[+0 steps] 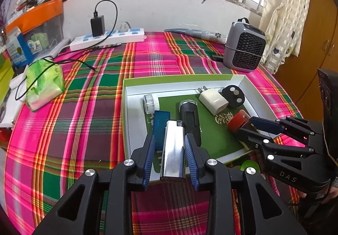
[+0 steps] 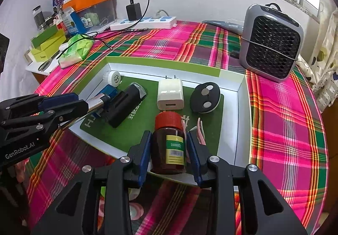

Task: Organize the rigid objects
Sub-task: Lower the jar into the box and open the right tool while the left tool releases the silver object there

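The left claw point(image 1: 170, 146) is clamping a silver lighter point(image 1: 173, 150) over the near edge of the shallow box point(image 1: 186, 78) on the plaid-covered desk point(image 1: 84, 87) — the right claw point(image 2: 169, 150) is gripping a red-capped brown bottle point(image 2: 168, 144) lying at the box's front edge, just before the white charger point(image 2: 169, 94).

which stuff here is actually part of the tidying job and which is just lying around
Job: green box, silver lighter in left gripper, brown bottle in right gripper, white charger, black remote.
Lying about: fan heater, power strip, tissue pack.
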`<state>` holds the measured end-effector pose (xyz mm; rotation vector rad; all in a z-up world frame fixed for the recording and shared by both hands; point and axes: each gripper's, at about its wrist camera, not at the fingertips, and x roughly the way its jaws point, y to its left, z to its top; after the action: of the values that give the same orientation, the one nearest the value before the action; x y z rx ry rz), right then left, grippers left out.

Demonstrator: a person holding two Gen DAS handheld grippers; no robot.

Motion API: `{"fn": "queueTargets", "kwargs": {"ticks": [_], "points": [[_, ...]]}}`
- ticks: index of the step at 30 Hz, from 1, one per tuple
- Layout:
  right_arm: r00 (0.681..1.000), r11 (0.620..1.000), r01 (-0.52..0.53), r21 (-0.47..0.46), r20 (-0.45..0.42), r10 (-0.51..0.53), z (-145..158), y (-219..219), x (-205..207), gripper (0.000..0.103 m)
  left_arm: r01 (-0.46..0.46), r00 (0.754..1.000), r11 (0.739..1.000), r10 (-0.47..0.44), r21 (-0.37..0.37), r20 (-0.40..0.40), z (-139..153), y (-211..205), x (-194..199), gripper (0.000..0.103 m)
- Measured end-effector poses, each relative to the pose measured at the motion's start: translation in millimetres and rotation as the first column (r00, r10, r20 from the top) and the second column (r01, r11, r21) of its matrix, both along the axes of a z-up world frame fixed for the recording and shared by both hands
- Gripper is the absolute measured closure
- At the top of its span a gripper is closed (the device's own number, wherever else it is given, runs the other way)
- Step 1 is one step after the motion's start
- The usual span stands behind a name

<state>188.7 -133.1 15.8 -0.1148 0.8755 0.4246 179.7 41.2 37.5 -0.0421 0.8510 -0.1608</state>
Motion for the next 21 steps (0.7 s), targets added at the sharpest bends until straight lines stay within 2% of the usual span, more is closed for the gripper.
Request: {"fn": "queueTargets", "kwargs": {"ticks": [8, 12, 21], "points": [[1.0, 1.0, 0.024, 0.011, 0.007, -0.024, 2.9, -3.5, -4.8, 0.066, -0.002, 1.0, 1.0, 0.002, -0.004, 0.012, 2.9, 1.6, -10.4, 0.071], [0.999, 0.999, 0.038, 0.025, 0.014, -0.038, 6.2, -7.0, -8.9, 0.059, -0.003, 1.0, 1.0, 0.003, -0.008, 0.029, 7.2, 2.1, -18.2, 0.071], [0.997, 0.996, 0.07, 0.051, 0.04, -0.072, 15.4, -13.4, -28.9, 0.059, 0.009, 0.997, 1.0, -0.007, -0.026, 0.078, 18.6, 5.1, -47.7, 0.07]]}}
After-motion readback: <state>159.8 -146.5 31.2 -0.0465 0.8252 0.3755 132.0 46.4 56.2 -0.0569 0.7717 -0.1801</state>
